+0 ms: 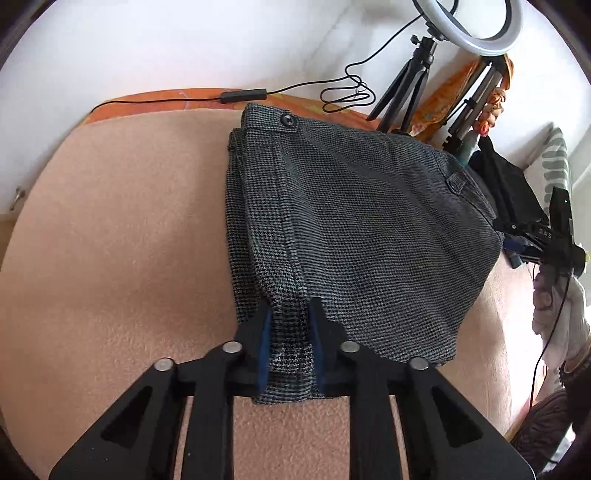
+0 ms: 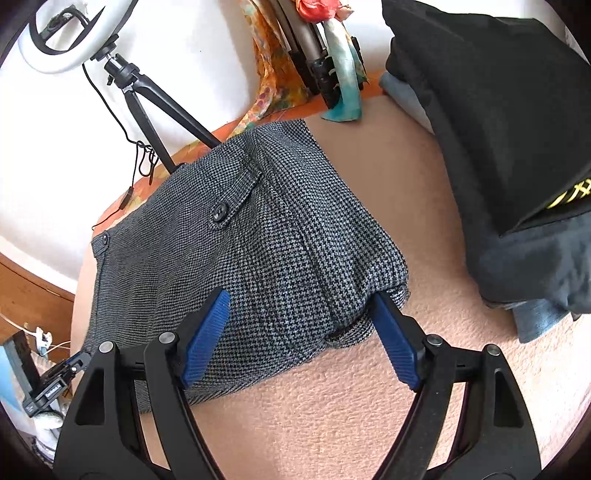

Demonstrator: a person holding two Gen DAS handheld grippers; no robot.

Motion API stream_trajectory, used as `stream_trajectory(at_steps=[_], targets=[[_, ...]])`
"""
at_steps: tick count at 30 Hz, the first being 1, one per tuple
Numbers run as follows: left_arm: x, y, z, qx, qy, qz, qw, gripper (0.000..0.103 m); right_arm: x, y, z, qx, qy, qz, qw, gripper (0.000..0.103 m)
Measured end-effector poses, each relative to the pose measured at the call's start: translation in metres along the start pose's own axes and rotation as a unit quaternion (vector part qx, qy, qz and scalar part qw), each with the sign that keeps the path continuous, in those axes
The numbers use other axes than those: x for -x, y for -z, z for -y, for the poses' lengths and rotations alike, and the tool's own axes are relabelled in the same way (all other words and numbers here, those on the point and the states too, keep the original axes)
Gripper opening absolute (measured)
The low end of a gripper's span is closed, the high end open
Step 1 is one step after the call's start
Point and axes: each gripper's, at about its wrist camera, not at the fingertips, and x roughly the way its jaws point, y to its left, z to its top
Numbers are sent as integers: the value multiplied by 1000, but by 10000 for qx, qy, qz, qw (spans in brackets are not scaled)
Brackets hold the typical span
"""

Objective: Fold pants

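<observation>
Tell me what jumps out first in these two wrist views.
The folded grey houndstooth pants dominate, lying mid-frame on a peach fleece blanket. The left gripper is shut on their near edge, while the right gripper stands open, blue fingers either side of a fold. A white ring light on a black tripod stands behind.

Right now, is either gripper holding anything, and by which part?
The left gripper is shut on the pants, pinching a bunched fold at their near edge. The right gripper is open over the same near edge and holds nothing.
</observation>
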Motion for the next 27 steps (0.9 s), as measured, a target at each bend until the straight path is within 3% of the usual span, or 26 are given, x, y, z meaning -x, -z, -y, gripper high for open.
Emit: stream_trajectory(at_steps=[3, 5, 9, 12, 17, 19, 20, 27], targets=[[7, 3, 10, -248, -120, 105, 9996, 11, -5, -1, 2, -97, 103, 17, 9999, 80], [7, 8, 11, -377, -355, 94, 9986, 11, -9, -2, -2, 85, 357, 46, 9993, 78], [0, 24, 6, -490, -469, 35, 9977, 12, -9, -3, -9, 332, 564, 53, 9978, 78], [5, 19, 4, -417, -516, 42, 9978, 20, -1, -1, -6, 333, 541, 32, 9980, 78], [28, 7, 14, -648, -832, 439, 9935, 29, 24, 13, 10, -207, -151, 132, 9996, 78], [37, 0, 22, -730, -882, 670, 9912, 43, 25, 19, 13, -380, -318, 115, 9987, 78], [41, -3, 28, -797, -873, 792, 9898, 45, 23, 21, 15, -493, -379, 105, 9980, 78], [17, -28, 88, -1315, -432, 998, 9853, 45, -1, 23, 26, -1267, -803, 117, 9886, 78]])
